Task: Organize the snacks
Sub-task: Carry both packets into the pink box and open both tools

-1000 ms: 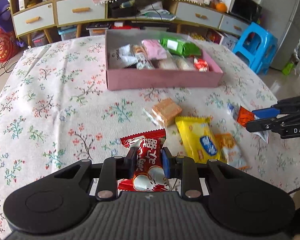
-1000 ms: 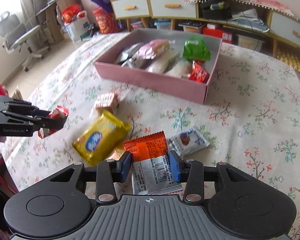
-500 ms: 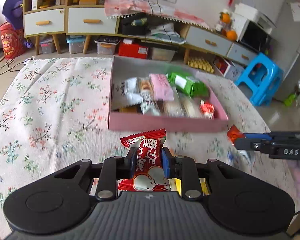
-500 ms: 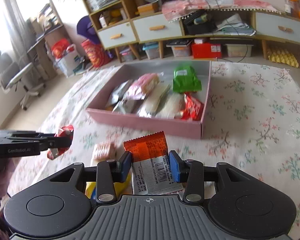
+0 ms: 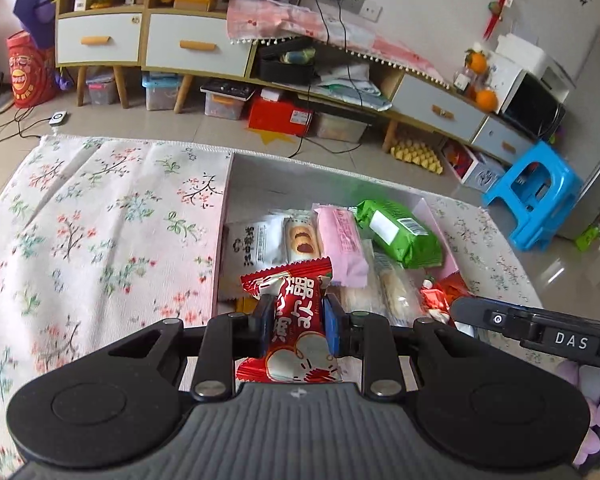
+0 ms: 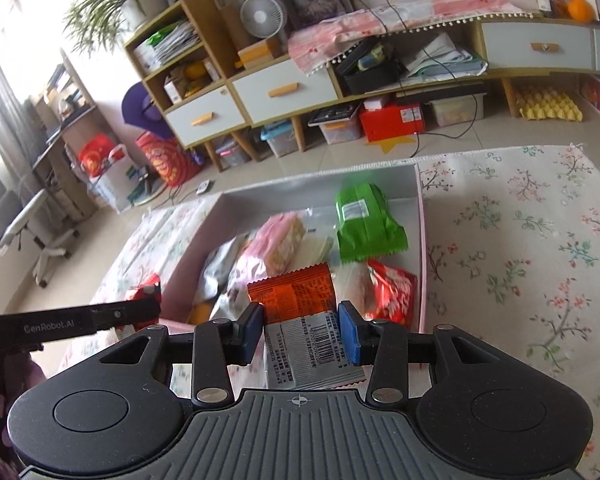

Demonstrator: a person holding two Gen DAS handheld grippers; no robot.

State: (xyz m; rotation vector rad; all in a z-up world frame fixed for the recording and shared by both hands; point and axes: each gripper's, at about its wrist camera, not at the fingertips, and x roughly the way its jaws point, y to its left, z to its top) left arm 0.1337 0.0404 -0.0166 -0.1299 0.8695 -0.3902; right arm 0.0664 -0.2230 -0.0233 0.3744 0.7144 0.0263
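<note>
My left gripper is shut on a red snack packet with white print, held over the near edge of the pink box. My right gripper is shut on an orange and silver snack packet, also above the pink box. Inside the box lie several snacks: a green pack, a pink pack, a white pack and a small red one. Each gripper shows in the other's view, the right gripper low at the right and the left gripper low at the left.
The box sits on a floral tablecloth. Beyond the table's far edge is tiled floor with a long cabinet, storage bins and a blue stool. An office chair stands at the far left in the right wrist view.
Both grippers have carried their packets forward from the loose snacks on the cloth to above the box, rising a little. The snacks left on the cloth have dropped out of view.
</note>
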